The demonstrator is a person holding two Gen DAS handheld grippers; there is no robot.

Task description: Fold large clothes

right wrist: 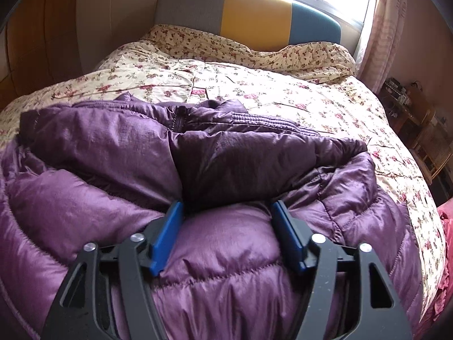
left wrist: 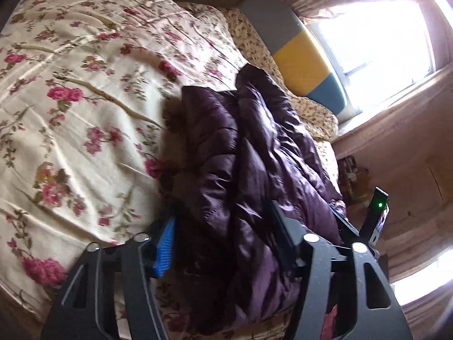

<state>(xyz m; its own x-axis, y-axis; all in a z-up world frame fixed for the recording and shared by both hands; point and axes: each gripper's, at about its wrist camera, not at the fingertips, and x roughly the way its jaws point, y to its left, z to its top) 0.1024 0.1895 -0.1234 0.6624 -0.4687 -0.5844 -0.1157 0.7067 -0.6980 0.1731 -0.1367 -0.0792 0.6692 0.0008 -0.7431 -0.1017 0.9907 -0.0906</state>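
Right wrist view: purple puffer coat [right wrist: 198,153] lies partly folded on the bed [right wrist: 311,99]; right gripper [right wrist: 226,232] jaws part-open astride a puffy fold; left gripper [left wrist: 226,238] jaws part-open over it; tidying remains.

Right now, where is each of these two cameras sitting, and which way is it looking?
Left wrist view: on the left gripper, tilted, looking across the purple coat and flowered quilt toward the window; only its fingers show.
Right wrist view: on the right gripper, looking down over the coat toward the headboard; fingers straddle a puffy fold.
Shared: coat, quilt, headboard, window.
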